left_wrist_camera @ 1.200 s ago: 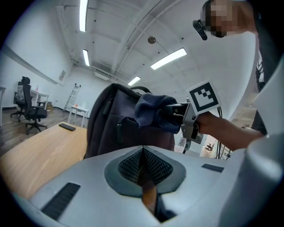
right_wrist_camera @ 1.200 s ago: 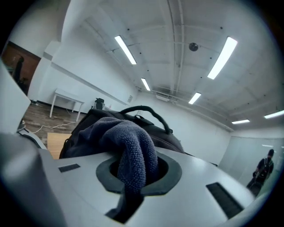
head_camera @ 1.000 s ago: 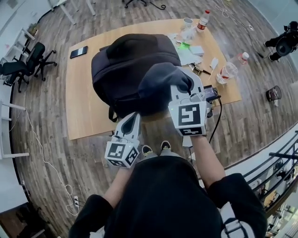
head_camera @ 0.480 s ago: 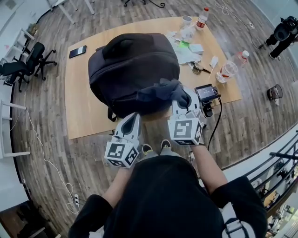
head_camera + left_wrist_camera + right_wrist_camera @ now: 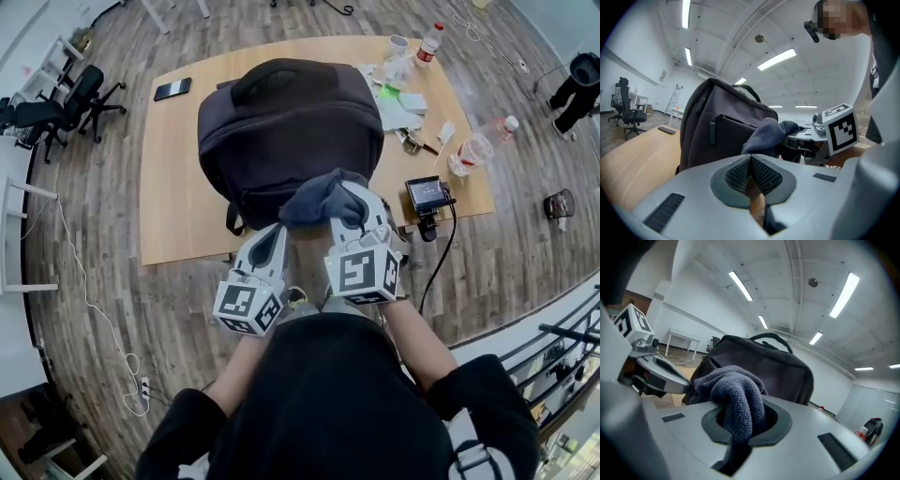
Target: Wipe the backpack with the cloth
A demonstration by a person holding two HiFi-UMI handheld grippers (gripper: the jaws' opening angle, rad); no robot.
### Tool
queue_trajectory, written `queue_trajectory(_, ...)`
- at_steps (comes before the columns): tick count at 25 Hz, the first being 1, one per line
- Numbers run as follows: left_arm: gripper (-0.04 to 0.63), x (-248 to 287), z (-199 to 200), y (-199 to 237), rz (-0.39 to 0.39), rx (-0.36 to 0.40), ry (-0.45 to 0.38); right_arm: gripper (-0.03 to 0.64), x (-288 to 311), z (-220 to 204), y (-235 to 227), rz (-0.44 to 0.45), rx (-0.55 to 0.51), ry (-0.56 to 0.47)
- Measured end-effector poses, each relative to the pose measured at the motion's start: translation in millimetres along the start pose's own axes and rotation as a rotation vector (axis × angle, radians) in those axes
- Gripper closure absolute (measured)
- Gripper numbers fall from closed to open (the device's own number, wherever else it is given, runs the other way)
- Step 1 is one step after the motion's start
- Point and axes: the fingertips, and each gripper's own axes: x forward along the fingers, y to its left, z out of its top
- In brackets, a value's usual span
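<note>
A big dark backpack (image 5: 291,131) stands in the middle of a light wood desk (image 5: 173,197). Its top handle points away from the person.

The right gripper (image 5: 740,416) has its jaws shut tight on a dark blue cloth (image 5: 733,390). The cloth puffs up out of the jaws in a fat, soft fold. It rests against the low near side of the backpack, close to the near edge of the desk.

The left gripper (image 5: 750,161) is just beside the right one, down low by the same edge. Its 2 jaws are pressed together and there is nothing between them. It points at the bottom of the backpack from close by.

A black phone (image 5: 172,89) lies flat near the far left corner of the desk, well apart from the backpack. The right side of the desk is messy. There are white papers (image 5: 394,112), a cup (image 5: 397,44), a bottle with a red cap (image 5: 429,42) and a clear bottle (image 5: 478,145) on its side. A small screen (image 5: 427,194) sits at the near right edge, and its black cord hangs down to the wood floor. Black office chairs (image 5: 56,103) stand far off to the left.
</note>
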Motion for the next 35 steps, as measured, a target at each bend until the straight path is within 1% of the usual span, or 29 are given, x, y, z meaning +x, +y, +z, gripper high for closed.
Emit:
queue_trajectory(4, 0.578, -17.6, 0.7, 17.3, 0.058, -0.005, -0.014, 0.582, 16.0, 25.1, 32.8, 0.084, -0.018, -0.028)
queue_trajectory(8, 0.578, -45.4, -1.6, 42.2, 0.145, -0.024, -0.024, 0.583, 35.3, 51.9, 75.1, 0.191, -0.034, -0.054)
queue_trajectory(10, 0.578, -61.0, -0.8, 53.4, 0.19, -0.033, -0.031, 0.583, 43.5, 66.0, 93.0, 0.224, -0.049, -0.065)
queue_trajectory(12, 0.578, -74.2, 0.1, 62.5, 0.226, -0.04, -0.039, 0.583, 49.0, 72.9, 108.1, 0.249, -0.073, -0.058)
queue_trajectory(13, 0.578, -79.4, -0.2, 66.3, 0.24, -0.043, -0.041, 0.583, 51.1, 71.4, 118.0, 0.276, -0.075, -0.045)
queue_trajectory(15, 0.578, -88.3, -1.9, 72.5, 0.266, -0.051, -0.043, 0.583, 55.9, 59.1, 142.2, 0.351, -0.043, -0.008)
queue_trajectory(16, 0.578, -92.2, -2.5, 74.6, 0.276, -0.055, -0.044, 0.583, 58.2, 52.3, 151.6, 0.373, -0.024, 0.0)
queue_trajectory(19, 0.578, -101.3, -3.4, 79.4, 0.293, -0.064, -0.047, 0.583, 59.9, 42.1, 166.8, 0.379, -0.032, -0.005)
queue_trajectory(23, 0.578, -99.4, -7.8, 81.6, 0.285, -0.064, -0.035, 0.583, 64.4, 14.3, 193.0, 0.432, -0.035, 0.034)
queue_trajectory(24, 0.578, -96.4, -8.4, 79.9, 0.278, -0.062, -0.032, 0.583, 65.0, 5.9, 198.1, 0.427, -0.062, 0.035)
queue_trajectory(25, 0.578, -93.2, -8.3, 77.9, 0.27, -0.058, -0.029, 0.583, 64.9, -0.7, 202.1, 0.41, -0.113, 0.028)
queue_trajectory(28, 0.578, -84.7, -8.7, 74.6, 0.254, -0.044, -0.021, 0.582, 62.6, -15.1, 212.0, 0.348, -0.311, -0.01)
queue_trajectory(29, 0.578, -82.0, -10.5, 73.8, 0.25, -0.043, -0.016, 0.583, 61.9, -23.2, 216.1, 0.345, -0.353, -0.01)
queue_trajectory(30, 0.578, -79.7, -12.6, 72.5, 0.246, -0.043, -0.011, 0.583, 61.9, -35.4, 220.8, 0.357, -0.364, 0.007)
queue_trajectory(31, 0.578, -77.8, -14.7, 70.9, 0.242, -0.045, -0.007, 0.583, 62.9, -51.6, 225.3, 0.381, -0.34, 0.043)
queue_trajectory(33, 0.578, -75.7, -17.7, 68.1, 0.235, -0.049, 0.0, 0.583, 67.0, -88.1, 228.9, 0.42, -0.232, 0.129)
queue_trajectory(35, 0.578, -74.9, -19.7, 66.1, 0.229, -0.052, 0.005, 0.583, 69.3, -114.9, 223.5, 0.419, -0.14, 0.175)
